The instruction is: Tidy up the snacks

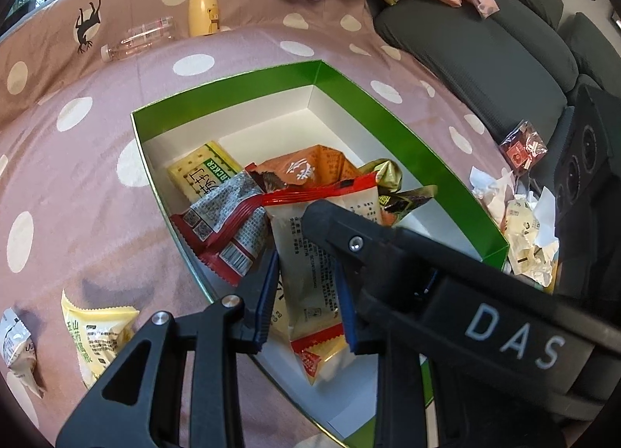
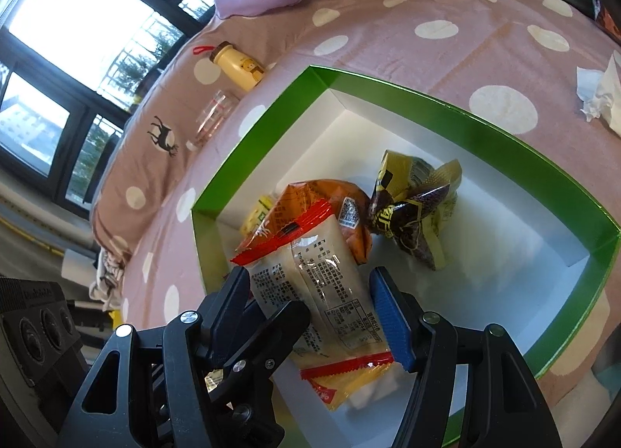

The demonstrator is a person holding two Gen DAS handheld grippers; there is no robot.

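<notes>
Red-ended snack packet (image 1: 310,277) lengthwise between fingers (image 1: 264,304).

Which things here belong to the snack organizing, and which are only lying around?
For the job:
- green box
- red-edged snack packet between both grippers
- cracker pack
- yellow snack bag outside the box

Lying about:
- yellow bottle
- clear plastic bottle
- crumpled tissues

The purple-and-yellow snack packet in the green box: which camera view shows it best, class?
The right wrist view: the purple-and-yellow snack packet lies unobstructed. The left wrist view shows only a sliver behind other snacks and the tongs.
</notes>
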